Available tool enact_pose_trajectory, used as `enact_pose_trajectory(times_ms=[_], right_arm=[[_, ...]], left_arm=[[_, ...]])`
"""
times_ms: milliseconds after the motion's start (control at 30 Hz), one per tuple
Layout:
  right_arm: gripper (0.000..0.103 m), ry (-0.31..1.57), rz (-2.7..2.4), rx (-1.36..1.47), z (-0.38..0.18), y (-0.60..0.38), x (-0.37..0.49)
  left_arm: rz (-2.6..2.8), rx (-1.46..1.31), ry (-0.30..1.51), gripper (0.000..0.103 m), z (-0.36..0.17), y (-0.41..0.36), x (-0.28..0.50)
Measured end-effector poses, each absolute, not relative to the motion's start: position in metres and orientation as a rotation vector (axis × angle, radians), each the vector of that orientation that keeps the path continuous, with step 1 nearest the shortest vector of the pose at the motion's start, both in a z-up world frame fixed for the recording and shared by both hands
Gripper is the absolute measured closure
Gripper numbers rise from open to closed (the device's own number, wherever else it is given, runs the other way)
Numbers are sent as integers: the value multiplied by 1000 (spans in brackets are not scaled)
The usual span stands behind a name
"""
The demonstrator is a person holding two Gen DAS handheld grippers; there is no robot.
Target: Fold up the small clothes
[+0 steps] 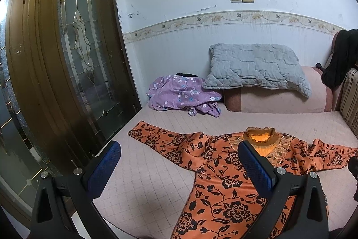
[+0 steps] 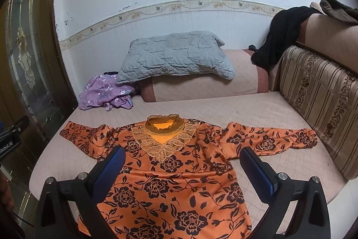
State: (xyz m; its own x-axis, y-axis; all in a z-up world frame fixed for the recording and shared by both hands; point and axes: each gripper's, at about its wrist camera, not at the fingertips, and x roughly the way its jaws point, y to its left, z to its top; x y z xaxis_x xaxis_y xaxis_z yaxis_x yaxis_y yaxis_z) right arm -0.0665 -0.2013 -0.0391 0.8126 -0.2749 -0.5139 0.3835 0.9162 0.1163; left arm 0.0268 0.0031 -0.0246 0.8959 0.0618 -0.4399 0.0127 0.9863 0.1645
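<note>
Orange floral top (image 2: 176, 180) lies flat, sleeves spread, on the pink quilted sofa seat (image 2: 235, 106). Left gripper (image 1: 179, 162) hangs wide open and empty over its left sleeve and shoulder, seemingly clear of the cloth; right gripper (image 2: 182, 168) gapes equally, empty, above the chest.

Your left gripper (image 1: 179, 155) shows matte black angular arms; its fingers (image 1: 105, 168) wear blue textured pads; round silver screws cap the joints. Your right gripper (image 2: 182, 160) is the same build: black frame, blue ribbed pads (image 2: 257, 169), silver screw heads; the black body at the right view's left edge bears white "Robot.AI" lettering.
</note>
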Motion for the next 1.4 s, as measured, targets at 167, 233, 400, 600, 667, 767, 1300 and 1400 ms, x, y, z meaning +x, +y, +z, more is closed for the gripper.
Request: enact_pose_trajectory(times_ms=[167, 233, 400, 600, 667, 767, 1300, 1400], right_arm=[[0, 529, -359, 226, -45, -205, -60], [0, 535, -362, 227, -48, -206, -58], [0, 553, -369, 238, -55, -211, -52], [0, 574, -374, 244, -64, -215, -44], [0, 582, -375, 248, -67, -216, -41], [0, 594, -377, 255, -72, -219, -36], [0, 627, -404, 289, -88, -236, -23], [0, 628, -410, 293, -90, -238, -23]], left_arm=[[24, 177, 480, 0, -33, -2, 35], [23, 181, 486, 0, -37, -4, 37], [22, 190, 507, 0, -46, -9, 43], [21, 196, 529, 0, -54, -13, 52], [22, 201, 535, 0, -57, -14, 55], [20, 205, 547, 0, -62, -17, 61], [13, 226, 588, 0, -76, -27, 73], [12, 232, 593, 0, -79, -29, 75]])
